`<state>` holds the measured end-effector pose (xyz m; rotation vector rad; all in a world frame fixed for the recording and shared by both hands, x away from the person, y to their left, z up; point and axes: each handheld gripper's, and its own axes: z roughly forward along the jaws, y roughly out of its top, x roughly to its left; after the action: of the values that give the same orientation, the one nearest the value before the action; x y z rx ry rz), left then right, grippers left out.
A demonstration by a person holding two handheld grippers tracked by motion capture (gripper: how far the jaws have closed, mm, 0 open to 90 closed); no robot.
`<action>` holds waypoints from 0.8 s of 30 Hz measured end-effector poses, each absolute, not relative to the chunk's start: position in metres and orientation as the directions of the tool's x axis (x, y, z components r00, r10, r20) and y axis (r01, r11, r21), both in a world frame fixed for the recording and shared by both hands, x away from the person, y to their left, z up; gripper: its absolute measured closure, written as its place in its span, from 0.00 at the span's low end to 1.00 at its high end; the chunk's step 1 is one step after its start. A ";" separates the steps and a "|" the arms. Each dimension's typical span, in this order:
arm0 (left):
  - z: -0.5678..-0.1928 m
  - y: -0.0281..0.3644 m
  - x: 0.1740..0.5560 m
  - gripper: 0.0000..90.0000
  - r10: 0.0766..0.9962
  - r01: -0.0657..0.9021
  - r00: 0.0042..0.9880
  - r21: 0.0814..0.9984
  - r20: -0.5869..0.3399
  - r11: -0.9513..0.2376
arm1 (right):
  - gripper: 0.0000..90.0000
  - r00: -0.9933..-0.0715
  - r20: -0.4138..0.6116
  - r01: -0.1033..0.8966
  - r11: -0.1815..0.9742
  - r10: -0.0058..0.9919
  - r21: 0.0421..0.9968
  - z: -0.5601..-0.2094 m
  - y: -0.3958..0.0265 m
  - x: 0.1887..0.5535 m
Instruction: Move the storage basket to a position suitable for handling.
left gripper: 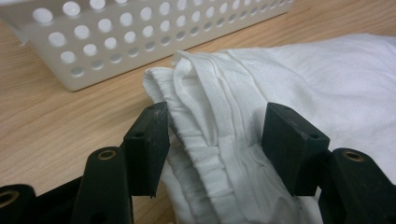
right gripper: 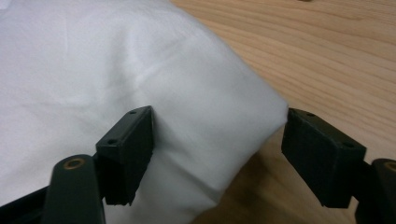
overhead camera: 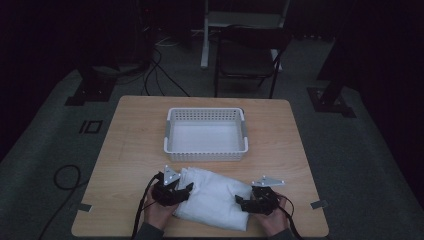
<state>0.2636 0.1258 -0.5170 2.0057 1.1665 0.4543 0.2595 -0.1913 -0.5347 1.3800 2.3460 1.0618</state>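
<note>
Left gripper (left gripper: 212,149), jaws spread, straddles the bunched, ribbed edge of a folded white garment (overhead camera: 215,197). Right gripper (right gripper: 217,156), jaws also spread, brackets its opposite corner. Both hands (overhead camera: 159,212) come in low at the wooden table's (overhead camera: 130,135) near edge. Just beyond the garment sits a white perforated basket (overhead camera: 206,156); a dark chair (overhead camera: 247,60) stands behind the table.

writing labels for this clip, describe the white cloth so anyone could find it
On the wooden table, look at the near edge, in front of the white perforated basket. The folded white cloth lies there between the two grippers, soft and flat, unlike the rigid, holed basket.
</note>
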 end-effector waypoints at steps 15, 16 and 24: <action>-0.520 0.155 0.287 0.45 0.900 0.609 0.427 0.763 -0.084 -0.217 | 0.33 -0.561 0.144 0.647 0.323 0.815 0.690 -0.534 -0.160 0.314; -0.520 0.155 0.287 0.45 0.900 0.609 0.427 0.763 -0.084 -0.217 | 0.34 -0.561 0.155 0.653 0.319 0.813 0.688 -0.534 -0.159 0.317; -0.522 0.161 0.292 0.44 0.890 0.612 0.440 0.764 -0.115 -0.204 | 0.29 -0.551 0.187 0.667 0.295 0.813 0.684 -0.537 -0.160 0.319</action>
<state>0.2923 0.1611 -0.5218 1.9205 1.2659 0.4567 0.3193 -0.1602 -0.5366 1.3712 2.3629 1.0986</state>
